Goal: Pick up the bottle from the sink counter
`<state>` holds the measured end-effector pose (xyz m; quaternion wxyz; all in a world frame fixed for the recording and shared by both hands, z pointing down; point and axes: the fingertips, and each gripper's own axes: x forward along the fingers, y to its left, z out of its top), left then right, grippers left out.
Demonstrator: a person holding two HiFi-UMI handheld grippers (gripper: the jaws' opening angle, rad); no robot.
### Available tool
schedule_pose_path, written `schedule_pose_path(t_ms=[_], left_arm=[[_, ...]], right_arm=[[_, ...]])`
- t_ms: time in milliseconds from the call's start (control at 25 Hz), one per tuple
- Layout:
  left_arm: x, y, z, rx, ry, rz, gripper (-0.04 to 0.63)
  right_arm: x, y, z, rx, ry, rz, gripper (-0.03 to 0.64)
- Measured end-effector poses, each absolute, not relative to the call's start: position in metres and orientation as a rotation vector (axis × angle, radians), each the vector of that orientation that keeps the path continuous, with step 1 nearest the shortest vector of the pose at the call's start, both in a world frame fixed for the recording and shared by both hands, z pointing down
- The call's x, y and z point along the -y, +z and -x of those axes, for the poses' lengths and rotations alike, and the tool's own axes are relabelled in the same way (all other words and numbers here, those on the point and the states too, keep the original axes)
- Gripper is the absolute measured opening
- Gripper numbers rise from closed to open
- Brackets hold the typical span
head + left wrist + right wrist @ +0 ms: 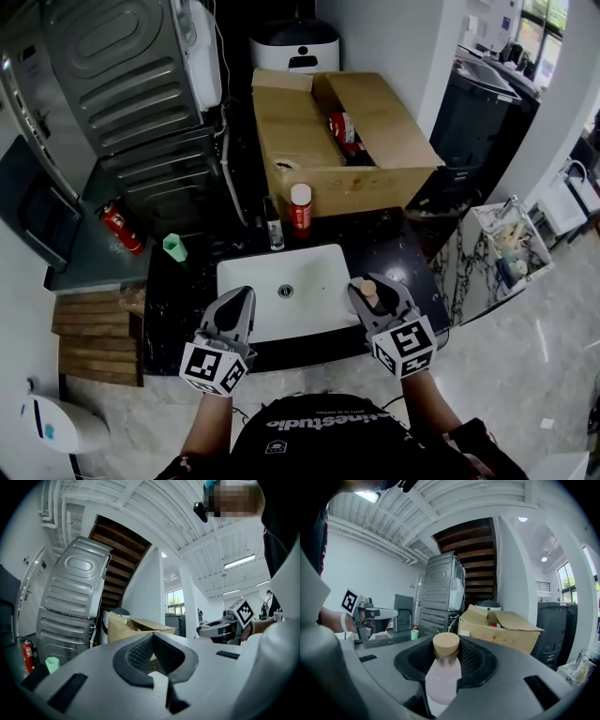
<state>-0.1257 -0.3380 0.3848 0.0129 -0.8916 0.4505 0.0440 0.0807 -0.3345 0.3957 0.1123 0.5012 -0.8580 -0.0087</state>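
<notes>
My right gripper (374, 298) is clenched on the bottle (443, 670); the pads press its pale pink body from both sides, just under the wooden cap (446, 644); the bottle stands upright between them. From the head view it sits at the front right corner of the white sink (319, 272), near the front edge of the dark worktop (183, 300); I cannot tell whether its base is resting on the worktop or clear of it.

My left gripper (242, 302) has its jaws closed together with nothing between them; it hangs over the front left corner of the sink, apart from the right one.

Along the back edge of the worktop a red bottle with a white cap (300, 208) stands upright; a small dark bottle (273, 231) stands just beside it on its left; a green cup (174, 246) sits at the back left corner. Behind the worktop there is an open cardboard box (309, 141); to its left a grey stacked appliance (131, 94), with a red fire extinguisher (122, 228) lying at its foot.
</notes>
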Motion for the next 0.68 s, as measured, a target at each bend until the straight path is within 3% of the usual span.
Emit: schedule_pose_path(t_ms=[680], left_arm=[[0.3401,0.3859,0.1233,-1.369,0.098,2.781,0.014]], right_arm=[[0.3349,0.3923,-0.0777,2.541,0.004,-1.476,0.16]])
